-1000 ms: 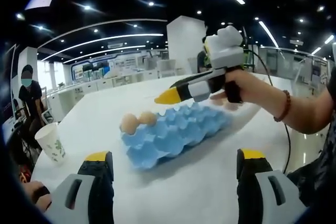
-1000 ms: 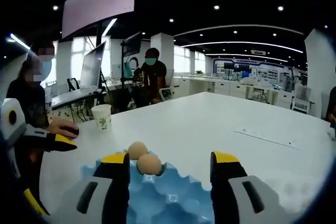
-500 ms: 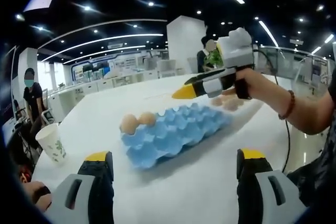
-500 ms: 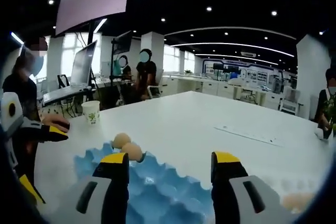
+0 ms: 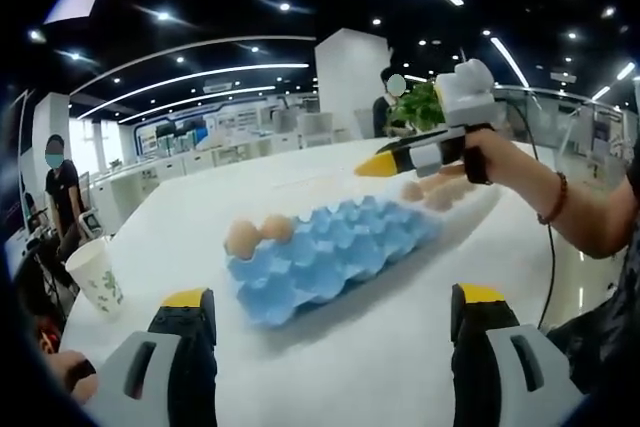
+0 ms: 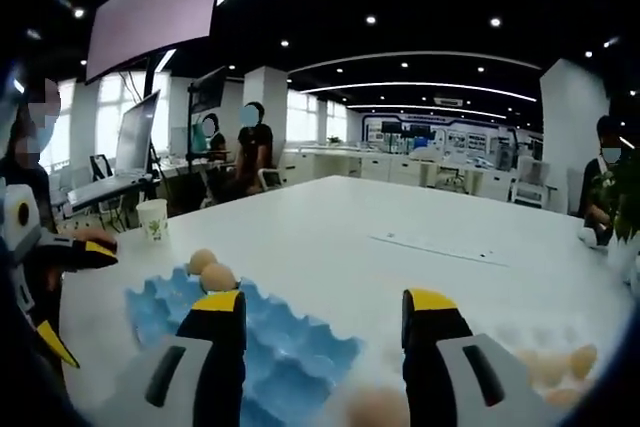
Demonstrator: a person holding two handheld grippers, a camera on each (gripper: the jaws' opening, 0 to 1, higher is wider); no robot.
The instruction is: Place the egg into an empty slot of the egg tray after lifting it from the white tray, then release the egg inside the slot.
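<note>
Paper cup (image 5: 98, 272) sits near the counter's (image 5: 400, 347) left edge. Blue egg tray (image 5: 330, 247) mid-counter, two eggs (image 5: 242, 236) in its far-left slots. Left gripper (image 5: 330, 367): jaws apart, empty. Right gripper (image 6: 322, 367): jaws apart, empty, above loose eggs (image 6: 378, 409) on the white tray (image 6: 520, 337) toward the right edge. Risk: egg sits low and blurred between the jaws; an off-centre close could roll or crack it.
</note>
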